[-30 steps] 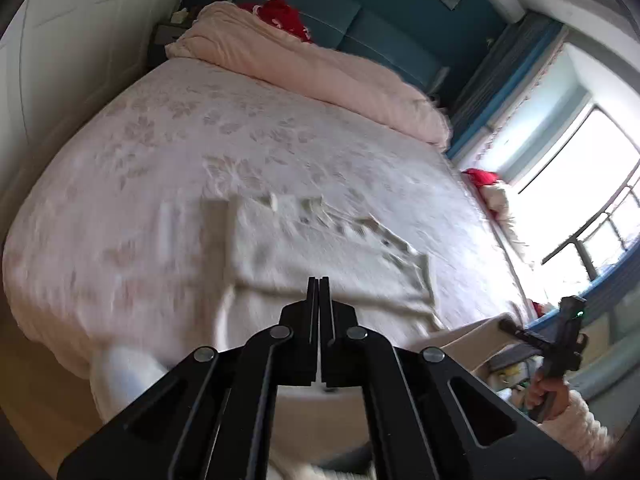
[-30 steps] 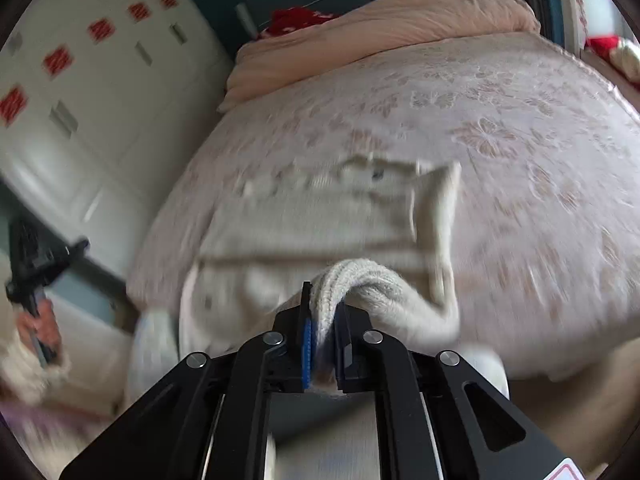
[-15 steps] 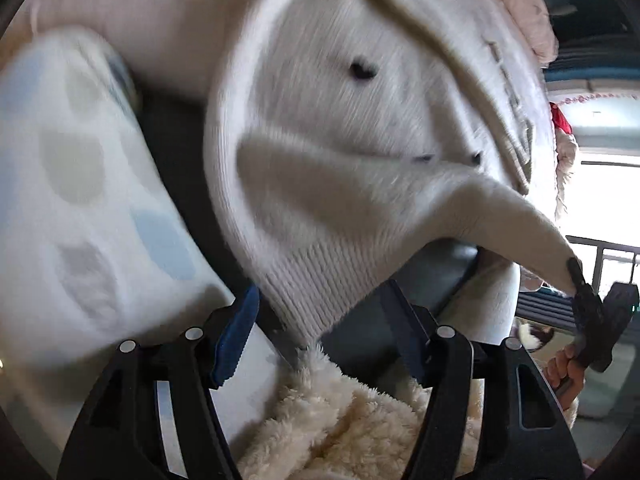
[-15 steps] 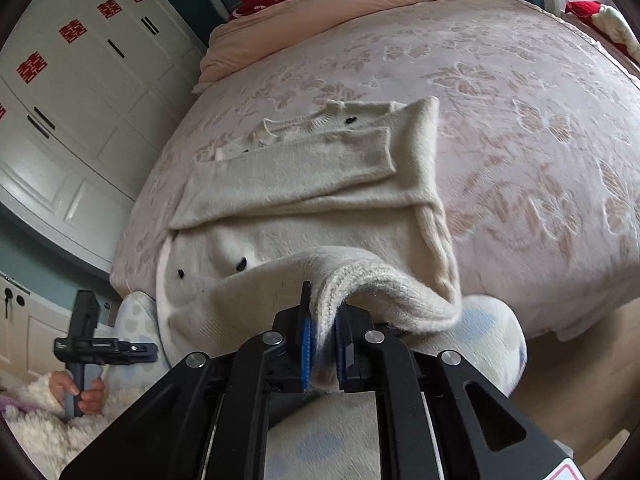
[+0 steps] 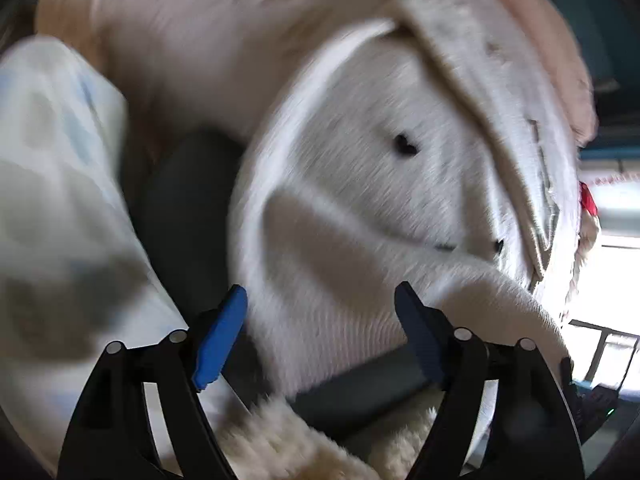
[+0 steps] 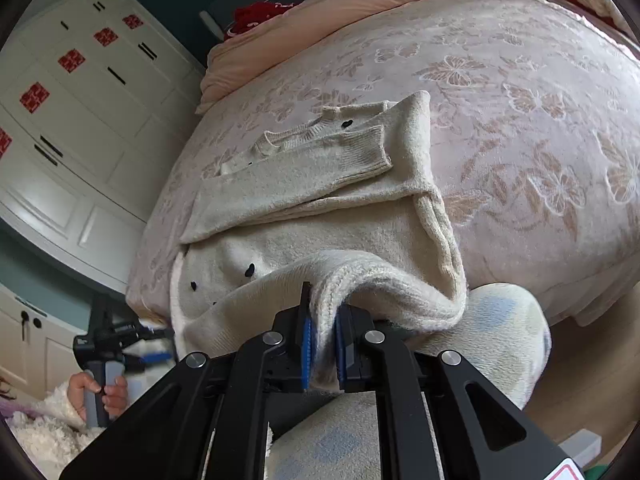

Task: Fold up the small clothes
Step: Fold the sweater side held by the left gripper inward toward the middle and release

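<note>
blur: left wrist view smeared throughout, cream knitted cardigan (image 5: 360, 208) without crisp weave, its dark buttons only blobs | cut off: pale spotted trouser leg (image 5: 52, 208) runs past the left edge | hidden: cardigan hem inside the right gripper (image 6: 323, 354) behind its blue pads | unclear: left gripper (image 6: 154, 357) fingertips too small to read.

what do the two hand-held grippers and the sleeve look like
Each hand-held gripper is a black frame of angular linkage bars with silver pivot pins and blue pads on its fingers: left, right. The right one carries a red-and-white sticker at its base. The sleeve is fluffy cream fleece.
</note>
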